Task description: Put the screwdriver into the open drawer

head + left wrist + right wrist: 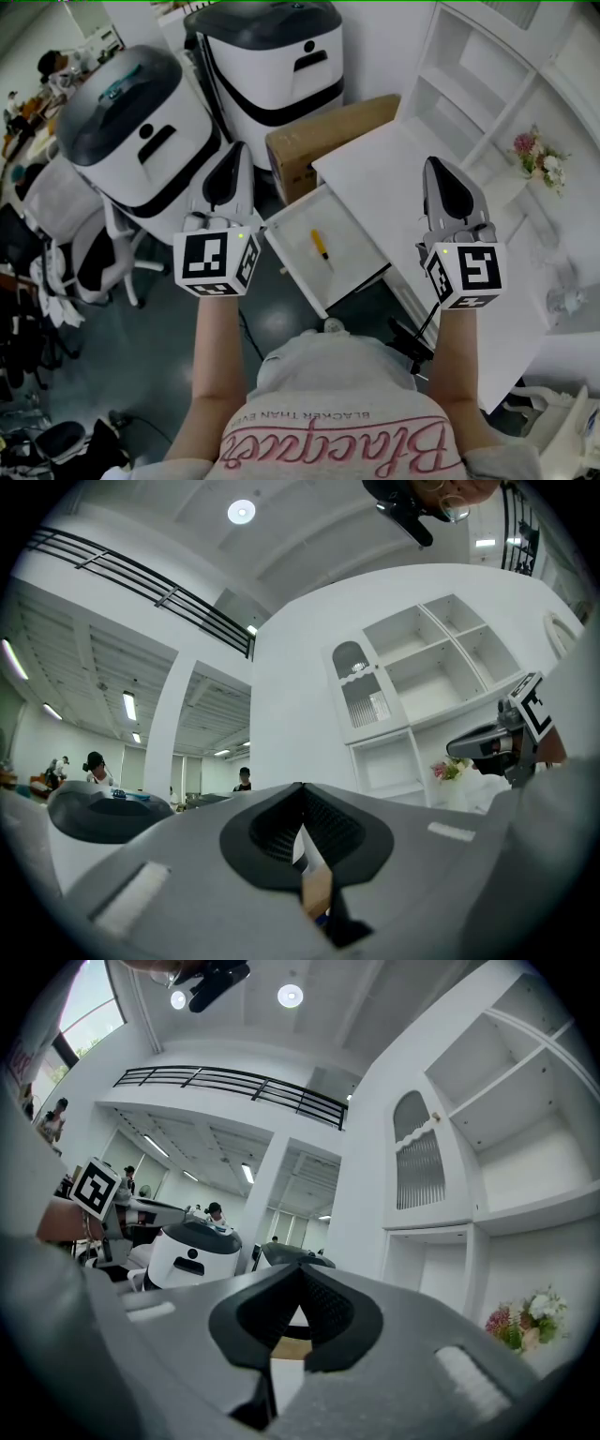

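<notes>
The screwdriver (321, 247), yellow-handled with a dark shaft, lies inside the open white drawer (292, 225) pulled out from the white desk (403, 178). Both grippers hang in the air above it and neither touches it. My left gripper (231, 157) is left of the drawer, and its jaws meet at the tips with nothing between them (302, 789). To the right, over the desk top, my right gripper (439, 171) is shut and also empty (300, 1267). Neither gripper view shows the screwdriver or the drawer.
Two white rounded machines (141, 141) (272, 56) stand left of and behind the drawer. A cardboard box (323, 141) sits by the desk's far corner. A white shelf unit (487, 84) and flowers (539, 159) are at the right, an office chair (84, 244) at the left.
</notes>
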The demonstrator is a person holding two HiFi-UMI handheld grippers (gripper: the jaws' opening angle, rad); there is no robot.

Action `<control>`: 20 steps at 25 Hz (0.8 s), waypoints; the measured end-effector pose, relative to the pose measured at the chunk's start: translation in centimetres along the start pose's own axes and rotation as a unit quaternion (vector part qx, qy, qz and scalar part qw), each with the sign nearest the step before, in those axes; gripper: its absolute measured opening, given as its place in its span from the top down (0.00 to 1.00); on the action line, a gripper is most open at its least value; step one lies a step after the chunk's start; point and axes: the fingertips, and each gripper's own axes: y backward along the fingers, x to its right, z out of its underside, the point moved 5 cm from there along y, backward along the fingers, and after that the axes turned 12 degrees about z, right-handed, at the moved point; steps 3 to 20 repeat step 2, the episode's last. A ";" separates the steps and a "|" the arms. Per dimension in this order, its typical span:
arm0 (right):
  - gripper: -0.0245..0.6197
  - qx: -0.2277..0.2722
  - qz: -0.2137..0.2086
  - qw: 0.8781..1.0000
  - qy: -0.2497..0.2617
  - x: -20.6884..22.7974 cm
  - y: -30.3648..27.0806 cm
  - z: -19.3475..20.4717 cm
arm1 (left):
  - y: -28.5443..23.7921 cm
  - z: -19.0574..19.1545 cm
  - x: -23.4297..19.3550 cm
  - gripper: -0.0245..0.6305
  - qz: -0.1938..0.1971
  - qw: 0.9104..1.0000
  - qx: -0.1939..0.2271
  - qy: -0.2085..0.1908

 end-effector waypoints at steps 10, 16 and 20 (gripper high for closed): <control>0.96 -0.001 0.001 1.000 0.000 0.0 0.0 0.0 | 0.0 0.1 -0.1 0.95 0.000 1.000 0.000 0.000; 0.96 -0.001 0.001 1.000 0.000 0.0 0.0 0.0 | 0.0 0.1 -0.1 0.95 0.000 1.000 0.000 0.000; 0.96 -0.001 0.001 1.000 0.000 0.0 0.0 0.0 | 0.0 0.1 -0.1 0.95 0.000 1.000 0.000 0.000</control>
